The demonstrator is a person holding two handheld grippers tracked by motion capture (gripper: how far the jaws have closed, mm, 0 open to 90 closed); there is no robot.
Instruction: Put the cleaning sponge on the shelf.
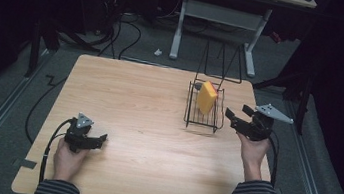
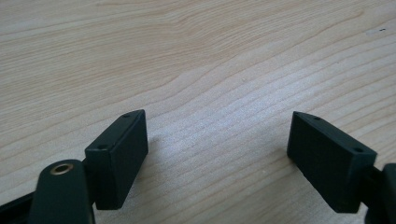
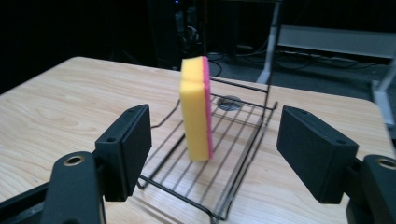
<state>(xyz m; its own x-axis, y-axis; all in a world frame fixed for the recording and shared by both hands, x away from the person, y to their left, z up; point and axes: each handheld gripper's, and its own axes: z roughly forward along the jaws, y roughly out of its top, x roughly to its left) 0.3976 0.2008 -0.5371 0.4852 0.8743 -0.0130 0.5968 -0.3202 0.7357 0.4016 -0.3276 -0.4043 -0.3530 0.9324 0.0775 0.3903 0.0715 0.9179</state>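
A yellow sponge [image 1: 206, 97] with a pink side stands upright on its edge in a black wire rack [image 1: 201, 126] at the right back of the wooden table [image 1: 139, 98]. My right gripper [image 1: 238, 112] hovers just right of the rack, open, its jaws pointing at it with nothing between them. In the right gripper view the sponge [image 3: 196, 109] stands a little beyond the gripper [image 3: 215, 140], on the rack [image 3: 187, 192]. My left gripper [image 1: 100, 141] rests low at the front left, open. Bare wood lies between its fingers [image 2: 119, 154].
The rack's tall wire frame [image 1: 223, 58] rises behind the sponge. A small round grey thing [image 3: 229, 102] lies at the rack's far end. A white-legged desk [image 1: 219, 12] and floor cables [image 1: 128, 31] are beyond the table's far edge.
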